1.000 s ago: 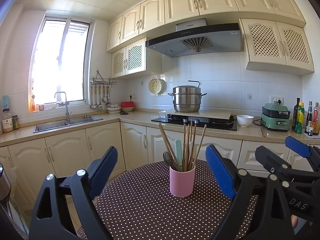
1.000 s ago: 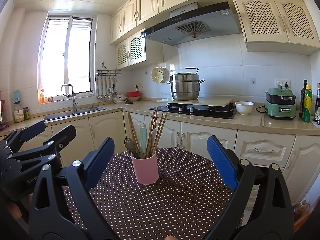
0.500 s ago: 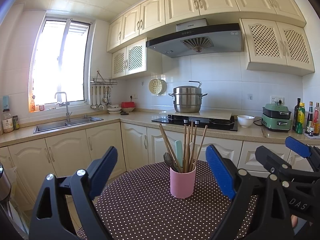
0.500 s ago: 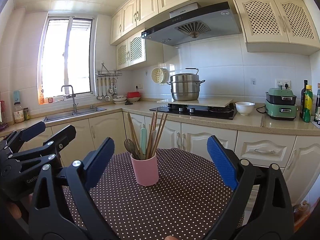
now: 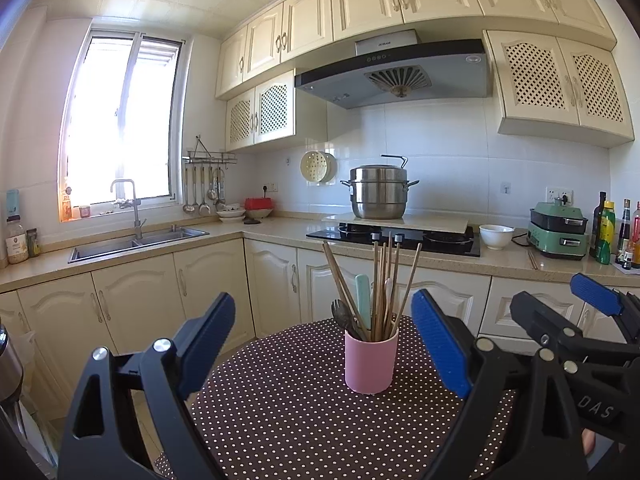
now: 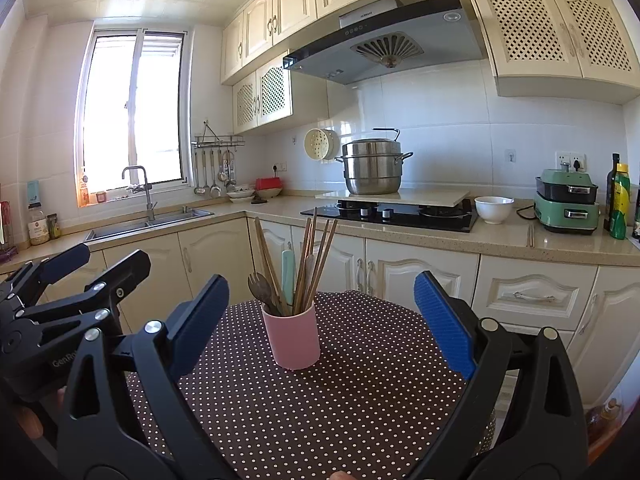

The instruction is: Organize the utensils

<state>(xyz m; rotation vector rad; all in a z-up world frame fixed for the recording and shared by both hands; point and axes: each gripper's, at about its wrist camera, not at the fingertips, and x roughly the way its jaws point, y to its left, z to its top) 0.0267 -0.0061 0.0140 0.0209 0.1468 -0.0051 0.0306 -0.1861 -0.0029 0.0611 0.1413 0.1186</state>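
A: Pink plastic, by the look of it: in the left wrist view a pink cup (image 5: 371,360) stands upright on a round table (image 5: 280,420) covered in brown cloth with white dots.

B: And what is in the cup?

A: A bundle of wooden chopsticks (image 5: 384,284) fanning out, a pale green handle (image 5: 363,295) and a dark spoon (image 5: 341,313) leaning to the left side.

B: How do the tongs stand there?

A: The left gripper (image 5: 324,350) has its blue pads (image 5: 438,340) spread wide with nothing held; the cup sits farther along the table, seen between them but apart from both. The right gripper (image 5: 576,312) shows at the right edge, black frame and one blue pad, also clear of the cup.

B: Behind the table?

A: Cream cabinets, a steel steamer pot (image 5: 378,192) on the black hob (image 5: 394,238), a white bowl (image 5: 496,236) and a green appliance (image 5: 558,234) on the counter.

B: Now the right wrist view.

A: The same cup (image 6: 292,338) is left of centre on the dotted cloth (image 6: 360,400), the chopsticks (image 6: 314,264) upright in it. The right gripper (image 6: 322,332) is spread wide as well, gripping nothing; its left pad (image 6: 198,320) is near the cup, not touching. The left gripper (image 6: 76,268) lies at the left edge, its jaws apart and empty. The sink (image 6: 144,224) sits under the window.
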